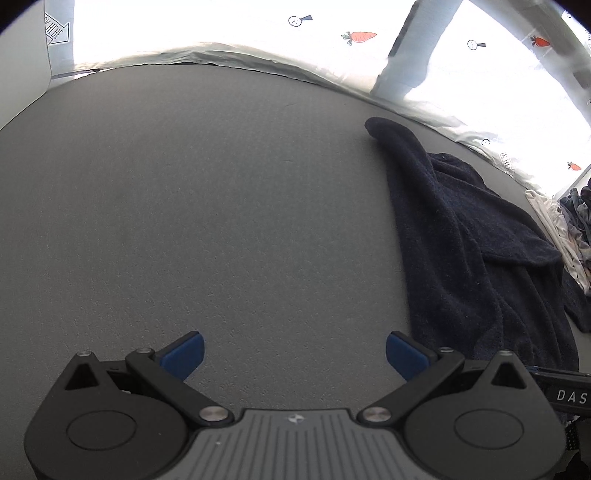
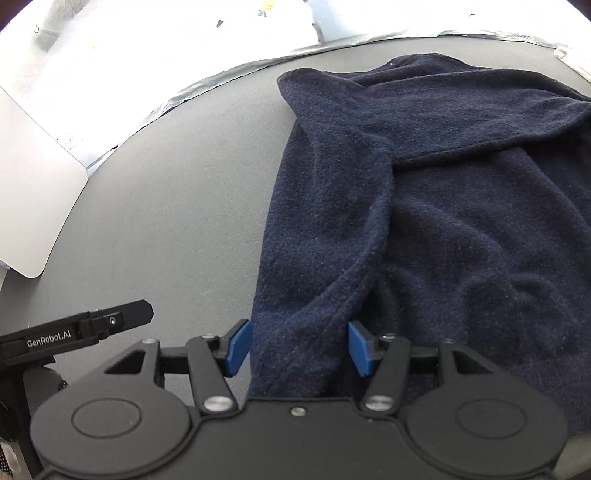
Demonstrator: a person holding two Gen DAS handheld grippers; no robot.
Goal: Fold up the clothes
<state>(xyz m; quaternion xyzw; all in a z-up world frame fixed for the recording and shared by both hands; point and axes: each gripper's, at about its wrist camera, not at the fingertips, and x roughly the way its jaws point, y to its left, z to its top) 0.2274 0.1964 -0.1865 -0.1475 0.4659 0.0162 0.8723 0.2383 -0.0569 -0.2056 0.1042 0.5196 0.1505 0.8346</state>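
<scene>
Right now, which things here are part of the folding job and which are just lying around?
Part of the job:
- dark navy garment
- right gripper, fabric between its fingers
- left gripper, open over the grey table

Lying about:
- heap of other clothes at the table's far edge
- carrot-print sheet
</scene>
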